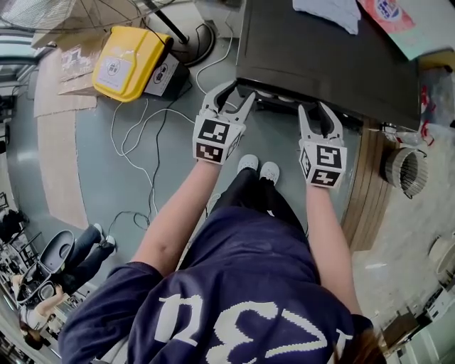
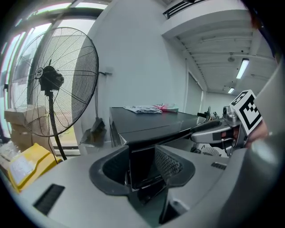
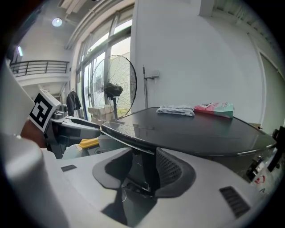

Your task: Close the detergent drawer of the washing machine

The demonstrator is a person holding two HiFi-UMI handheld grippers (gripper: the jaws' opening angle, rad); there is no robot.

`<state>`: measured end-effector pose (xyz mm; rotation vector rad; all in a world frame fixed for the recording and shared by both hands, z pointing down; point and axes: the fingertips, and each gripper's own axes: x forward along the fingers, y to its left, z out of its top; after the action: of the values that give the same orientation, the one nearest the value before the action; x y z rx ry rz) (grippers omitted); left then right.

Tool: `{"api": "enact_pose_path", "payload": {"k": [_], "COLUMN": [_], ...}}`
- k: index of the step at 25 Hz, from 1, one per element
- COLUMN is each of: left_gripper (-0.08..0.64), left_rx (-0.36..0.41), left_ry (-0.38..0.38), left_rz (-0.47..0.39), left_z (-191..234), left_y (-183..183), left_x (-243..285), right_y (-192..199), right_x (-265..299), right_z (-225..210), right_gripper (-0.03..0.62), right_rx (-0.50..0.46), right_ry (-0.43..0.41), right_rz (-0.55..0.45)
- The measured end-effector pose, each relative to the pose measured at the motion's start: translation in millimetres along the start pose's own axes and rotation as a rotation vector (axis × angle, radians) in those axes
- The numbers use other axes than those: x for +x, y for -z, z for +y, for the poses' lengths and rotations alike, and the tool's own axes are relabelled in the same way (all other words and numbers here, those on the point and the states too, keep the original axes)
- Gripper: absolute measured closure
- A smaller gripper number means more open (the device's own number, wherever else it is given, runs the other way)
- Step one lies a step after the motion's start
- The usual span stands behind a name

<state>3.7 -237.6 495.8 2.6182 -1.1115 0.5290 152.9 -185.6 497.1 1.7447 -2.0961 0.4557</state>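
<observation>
The washing machine (image 1: 320,50) is dark with a flat top and stands at the upper middle of the head view. A dark part, apparently the detergent drawer (image 1: 281,103), juts from under its front edge. My left gripper (image 1: 230,98) is open at the machine's front left corner. A dark panel (image 2: 141,165) stands between its jaws, and I cannot tell whether the pads touch it. My right gripper (image 1: 318,114) is open further right along the front edge. The dark edge (image 3: 143,169) sits in its gap. The drawer's full shape is hidden under the top.
A yellow case (image 1: 128,62) and white cables (image 1: 135,153) lie on the floor to the left. A standing fan (image 2: 49,80) is beyond them. A folded cloth (image 1: 328,11) and a pink packet (image 1: 387,13) lie on the machine top. A ribbed duct (image 1: 404,169) sits at the right.
</observation>
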Motion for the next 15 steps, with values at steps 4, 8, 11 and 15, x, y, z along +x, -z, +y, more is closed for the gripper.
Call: {"api": "enact_pose_path", "payload": {"k": [4,8,11,15], "left_gripper": [0.368,0.368,0.392,0.510], "left_rx": [0.021,0.032,0.058,0.064], "left_ry": [-0.037,-0.054,-0.044,0.002], "left_rz": [-0.001,-0.020,-0.032,-0.010], "left_z": [-3,-3,-10,-17], "left_y": [-3,-6,-8,-3], "left_x": [-8,-16,-17,-9], "right_y": [-3,-5,-3,-3], "right_x": [-9,-13,-15,-17], "right_z": [-3,-1,0,-6], "right_gripper": [0.402,0.411,0.458,0.497], "right_rx": [0.005,-0.001,-0.007,0.002], "right_ry": [0.024,0.032,0.026,0.045], "right_rz": [-0.018,-0.035,-0.040,-0.038]}}
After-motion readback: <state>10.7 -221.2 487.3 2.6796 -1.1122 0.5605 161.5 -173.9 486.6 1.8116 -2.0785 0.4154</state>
